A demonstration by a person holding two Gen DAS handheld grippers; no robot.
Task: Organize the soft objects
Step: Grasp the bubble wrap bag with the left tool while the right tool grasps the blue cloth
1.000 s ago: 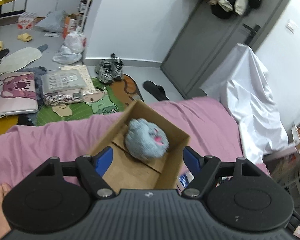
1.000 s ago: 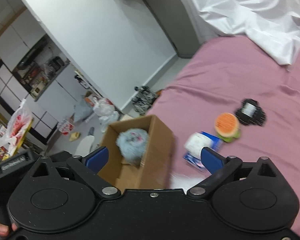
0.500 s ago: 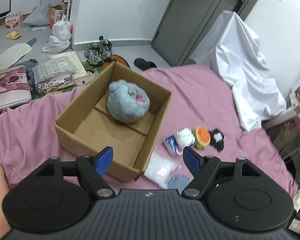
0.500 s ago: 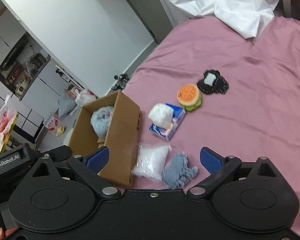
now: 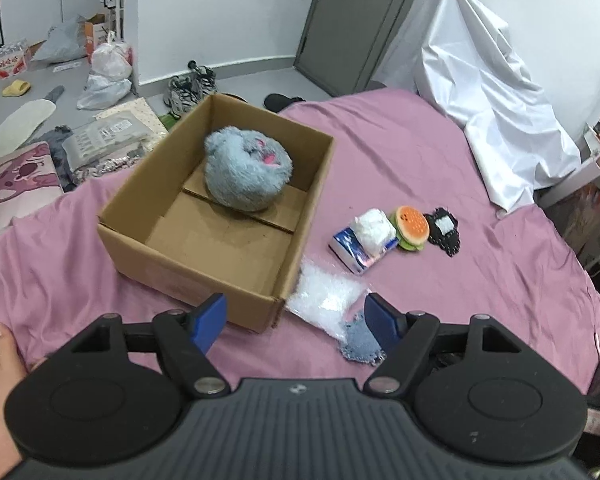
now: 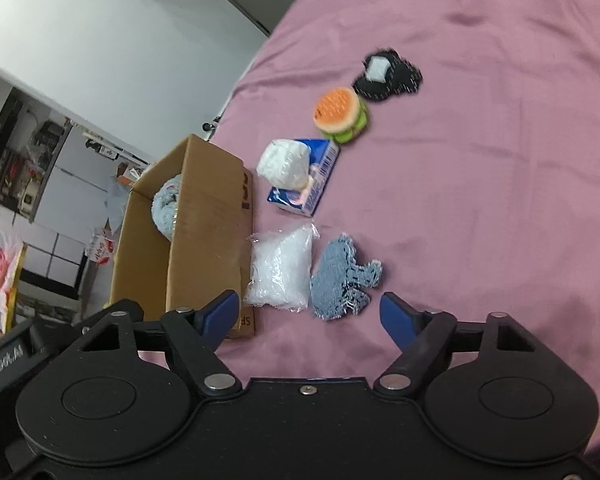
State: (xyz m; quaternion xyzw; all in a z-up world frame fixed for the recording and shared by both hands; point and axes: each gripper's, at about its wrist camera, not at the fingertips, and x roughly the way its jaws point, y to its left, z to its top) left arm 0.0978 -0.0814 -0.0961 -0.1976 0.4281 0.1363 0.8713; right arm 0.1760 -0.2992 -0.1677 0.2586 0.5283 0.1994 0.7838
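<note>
**Both tools backed off the box, right one narrowing over the loose pile**

Right tool (image 6: 305, 312): jaws apart, nothing between the blue pads, no contact with anything. They have just been closing from near full spread. A second ago this view was filled by the box and the far toys; now it looks down on the blue knitted piece (image 6: 345, 278) and the clear bag of white filler (image 6: 281, 272), both just ahead of the fingertips. Reads as lining up on one of those two; cannot tell which.

Left tool (image 5: 296, 320): jaws part open and empty, narrowed a little in the last half second. It sat right over the cardboard box (image 5: 204, 280) a second ago; now the whole box shows, its near wall just ahead of the left pad.

Task things: grey fluffy plush (image 5: 247, 174) is in the box, at the far end, rest of the floor bare. Still out on the pink bed sheet (image 5: 420, 152) beside the box: filler bag, knitted piece, tissue pack with a white wad on it (image 5: 362, 242), burger toy (image 5: 413, 227), black patch (image 5: 443, 231).

So one item is stowed, five or so are left, and the next pick looks about to start.
</note>
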